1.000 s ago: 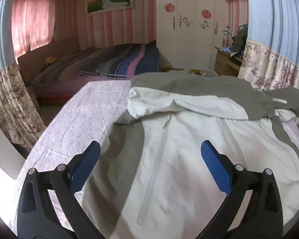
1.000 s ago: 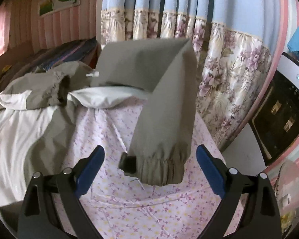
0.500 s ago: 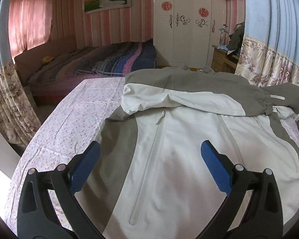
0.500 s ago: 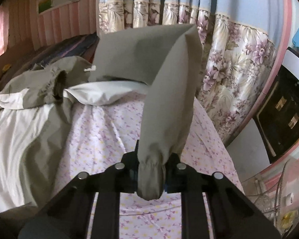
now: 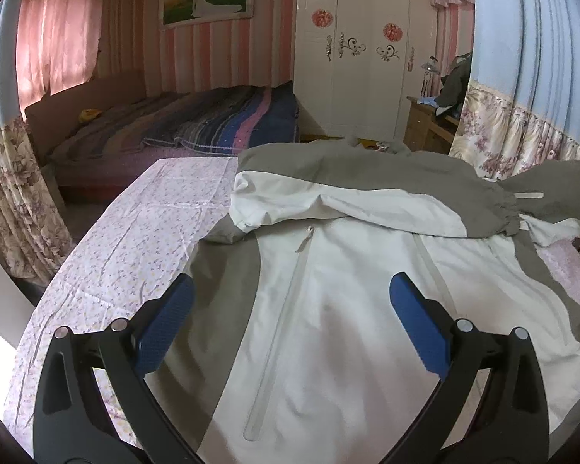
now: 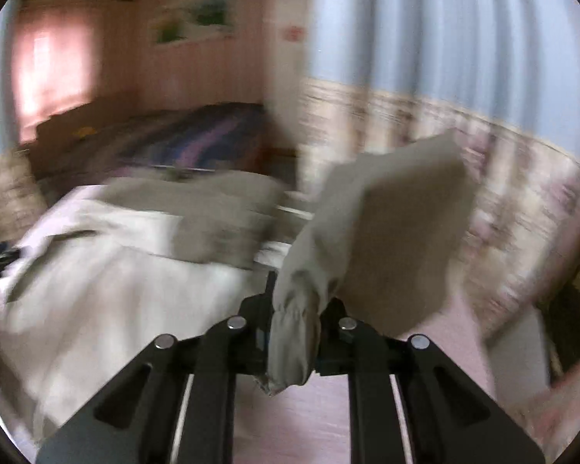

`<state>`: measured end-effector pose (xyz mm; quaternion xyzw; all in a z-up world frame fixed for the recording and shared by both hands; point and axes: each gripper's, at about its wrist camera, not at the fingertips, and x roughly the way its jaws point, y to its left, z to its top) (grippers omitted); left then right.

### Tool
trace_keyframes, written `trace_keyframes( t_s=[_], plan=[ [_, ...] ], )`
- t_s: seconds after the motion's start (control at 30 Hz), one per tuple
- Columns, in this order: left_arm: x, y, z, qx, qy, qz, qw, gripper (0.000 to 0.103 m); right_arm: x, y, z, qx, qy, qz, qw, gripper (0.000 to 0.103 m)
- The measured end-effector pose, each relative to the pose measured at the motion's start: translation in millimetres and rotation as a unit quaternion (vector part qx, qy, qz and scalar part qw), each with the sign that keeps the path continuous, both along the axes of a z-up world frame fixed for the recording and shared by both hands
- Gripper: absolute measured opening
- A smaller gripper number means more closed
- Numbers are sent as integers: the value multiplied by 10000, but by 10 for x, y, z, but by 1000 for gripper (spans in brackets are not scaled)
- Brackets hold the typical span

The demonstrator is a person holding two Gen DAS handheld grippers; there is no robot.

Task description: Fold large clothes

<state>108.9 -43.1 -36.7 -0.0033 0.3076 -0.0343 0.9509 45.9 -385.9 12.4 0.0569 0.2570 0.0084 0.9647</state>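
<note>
A large white and olive-grey jacket (image 5: pixel 352 294) lies spread on a table under a pink flowered cloth (image 5: pixel 135 255). One sleeve is folded across its chest. My left gripper (image 5: pixel 290 317) hovers open above the jacket's front, blue pads wide apart, nothing between them. In the blurred right wrist view my right gripper (image 6: pixel 292 332) is shut on the gathered cuff of the jacket's olive-grey sleeve (image 6: pixel 390 224), which rises bent from the jaws above the jacket body (image 6: pixel 108 270).
Beyond the table stands a bed with a striped blanket (image 5: pixel 212 123) and a white wardrobe (image 5: pixel 363 50). Flowered blue curtains (image 5: pixel 529 77) hang close on the right. A dark appliance (image 6: pixel 572 294) sits low at the right edge of the right wrist view.
My right gripper closed on the sleeve cuff, then lifted it and swung left toward the jacket body; its view is now blurred. The left gripper stayed open over the jacket, almost still.
</note>
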Motion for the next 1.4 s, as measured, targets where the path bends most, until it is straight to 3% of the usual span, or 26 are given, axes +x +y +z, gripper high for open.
trace_keyframes(
  t_s=[0.13,0.33,0.37,0.4,0.47,0.57,0.7,0.8,1.07,1.27,1.4],
  plan=[
    [-60,-31,25,-51,-16,-99,9999,100,174,821,34,-2,64,1157,9933,14],
    [-183,85,76,-91,-86,-64,9999,100,403,1689,15,225,152,2052,9784,15],
    [-200,114,90,-103,-103,-45,9999,100,470,1806,5,241,188,2121,9768,19],
    [-220,156,102,-130,-122,-13,9998,100,520,1871,-8,257,228,2140,9762,24],
    [-256,242,122,-177,-149,78,9997,100,653,2017,-46,346,339,2095,9766,86],
    [-303,348,126,-253,-121,186,9994,100,606,2089,30,605,-19,2090,9760,89],
    [-357,325,80,-257,4,134,9996,100,388,1914,158,538,-636,1742,9812,90],
    [-396,145,-6,-269,140,-72,9995,100,332,1583,143,415,-607,1242,9895,90],
    [-398,-567,-19,-645,302,-952,9929,100,199,642,-113,735,-436,385,9956,92],
    [-139,-1021,-17,93,369,-1210,9919,100,45,249,-173,514,-463,85,9976,92],
    [25,-1193,-41,226,430,-1190,9917,100,42,161,-207,467,-473,104,9977,93]
  ],
)
